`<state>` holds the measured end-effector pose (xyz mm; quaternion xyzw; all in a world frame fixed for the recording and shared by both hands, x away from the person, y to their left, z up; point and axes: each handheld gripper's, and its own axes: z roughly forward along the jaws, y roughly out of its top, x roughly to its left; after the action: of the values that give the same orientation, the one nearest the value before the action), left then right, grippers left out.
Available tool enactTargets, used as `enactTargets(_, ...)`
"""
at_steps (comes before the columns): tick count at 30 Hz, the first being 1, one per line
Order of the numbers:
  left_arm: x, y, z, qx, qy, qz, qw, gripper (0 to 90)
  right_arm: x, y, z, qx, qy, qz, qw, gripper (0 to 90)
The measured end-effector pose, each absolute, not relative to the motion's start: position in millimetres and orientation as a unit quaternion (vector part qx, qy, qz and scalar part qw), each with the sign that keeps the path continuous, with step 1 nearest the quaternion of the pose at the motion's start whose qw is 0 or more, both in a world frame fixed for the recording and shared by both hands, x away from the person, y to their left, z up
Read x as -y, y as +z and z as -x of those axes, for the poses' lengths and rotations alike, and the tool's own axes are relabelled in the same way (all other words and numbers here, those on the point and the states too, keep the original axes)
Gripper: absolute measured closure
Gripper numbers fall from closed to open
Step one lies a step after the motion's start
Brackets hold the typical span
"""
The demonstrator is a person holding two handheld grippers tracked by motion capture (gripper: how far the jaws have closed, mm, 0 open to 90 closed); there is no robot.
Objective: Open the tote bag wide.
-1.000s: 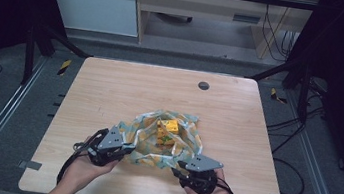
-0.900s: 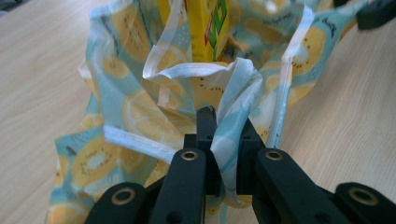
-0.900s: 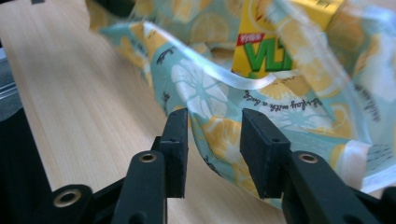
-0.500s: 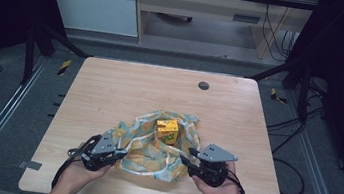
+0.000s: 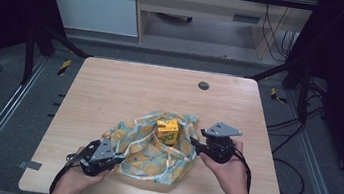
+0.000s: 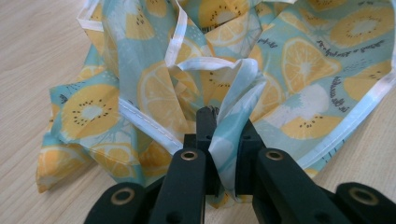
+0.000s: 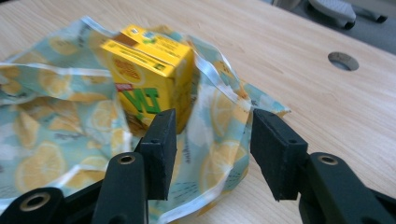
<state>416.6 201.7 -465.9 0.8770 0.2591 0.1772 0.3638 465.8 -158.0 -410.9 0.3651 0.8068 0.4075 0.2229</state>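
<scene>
- High view: a fruit-print cloth (image 5: 153,150) lies crumpled on the near half of the wooden table (image 5: 125,91), and a small yellow carton (image 5: 167,130) stands upright on it, toward its far side.
- High view: the left gripper (image 5: 114,157) sits low at the cloth's near left corner, held in the person's left hand (image 5: 79,178), with its tips against the fabric.
- High view: the right gripper (image 5: 195,143) is at the cloth's right edge, just beside the carton, held in the right hand (image 5: 228,170); a grey three-cornered plate tops it.
- High view: a small round hole (image 5: 203,85) shows in the table's far part, well apart from the cloth.
- Left gripper view: the left gripper (image 6: 223,140) is clenched on a bunched fold of the cloth (image 6: 154,88); the white-edged hem loops up from between the black jaws, and the rest of the fabric spreads over the table (image 6: 32,56) beyond.
- Right gripper view: the right gripper (image 7: 212,140) is released, its jaws having just been opening; the cloth's edge (image 7: 219,126) lies loose below the gap, pressed by neither pad.
- Right gripper view: the carton (image 7: 152,67) stands on the cloth just past the left-hand jaw, tilted slightly in the picture, and the hole (image 7: 343,60) lies far off to the right.
</scene>
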Motion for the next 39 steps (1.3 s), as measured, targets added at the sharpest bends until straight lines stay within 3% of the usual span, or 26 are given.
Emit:
enactTargets(9,-204.2,-468.7,-420.0,-0.264,0.179,-0.875,0.364,84.7,141.4,-426.6,-494.7,-0.82,0.393,-0.371,0.188,45.3)
enactTargets(13,-205.0,-469.2,-421.9,-0.268,0.18,-0.872,0.367,84.8,134.3,-433.4,-503.3,-0.826,0.375,-0.379,0.187,49.5)
enactTargets(16,-205.5,-468.9,-424.1,-0.268,0.184,-0.87,0.372,84.9,135.3,-435.6,-511.4,-0.821,0.379,-0.383,0.188,62.6)
enactTargets(19,-205.7,-467.8,-426.7,-0.273,0.183,-0.865,0.379,85.0,138.3,-437.9,-519.0,-0.819,0.376,-0.385,0.199,83.8)
enactTargets(21,-205.5,-467.8,-429.4,-0.274,0.187,-0.864,0.378,85.1,142.8,-437.9,-524.3,-0.809,0.377,-0.398,0.213,89.0)
enactTargets(39,-197.7,-482.5,-447.3,-0.289,0.194,-0.867,0.357,85.3,158.5,-472.7,-555.4,-0.807,0.343,-0.439,0.195,90.0)
